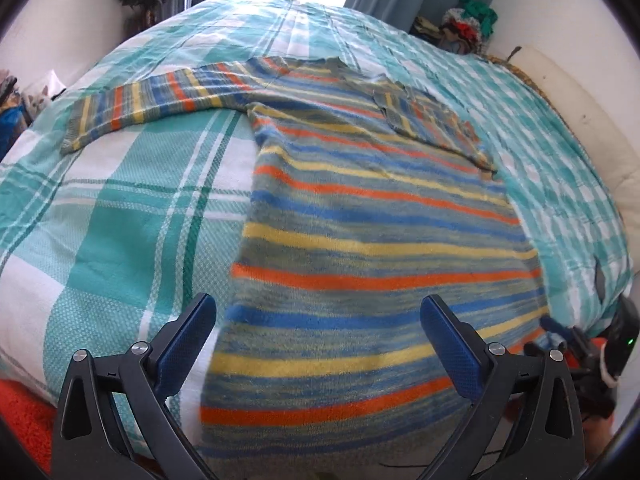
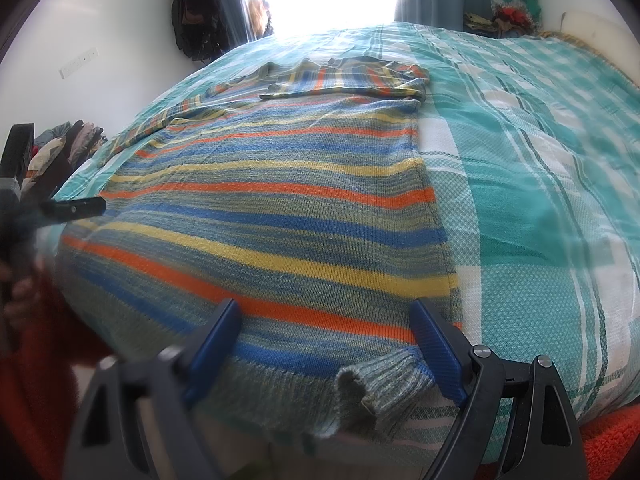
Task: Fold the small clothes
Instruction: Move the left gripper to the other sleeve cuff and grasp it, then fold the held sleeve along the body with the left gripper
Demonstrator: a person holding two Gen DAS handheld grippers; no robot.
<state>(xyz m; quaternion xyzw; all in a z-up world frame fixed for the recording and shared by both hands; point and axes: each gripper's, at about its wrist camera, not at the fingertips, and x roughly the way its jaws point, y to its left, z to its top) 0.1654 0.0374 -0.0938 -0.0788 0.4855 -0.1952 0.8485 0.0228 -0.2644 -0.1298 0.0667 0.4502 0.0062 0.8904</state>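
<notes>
lying flat on checked bedspread [image 1: 120, 184], striped sweater [image 1: 360, 208] spread out ready for folding: left sleeve [image 1: 152, 104] stretched outward, right sleeve [image 1: 432, 120] folded across chest. left gripper [image 1: 316, 332] wide open, holding nothing, above hem near left bottom corner. right gripper [image 2: 326, 332] also wide open, empty, hem corner [image 2: 380, 384] curled between its fingers.

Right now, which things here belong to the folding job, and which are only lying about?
For the job:
striped sweater
left gripper, open
right gripper, open

Just lying about:
checked bedcover
hanging dark clothes
clothes pile
</notes>
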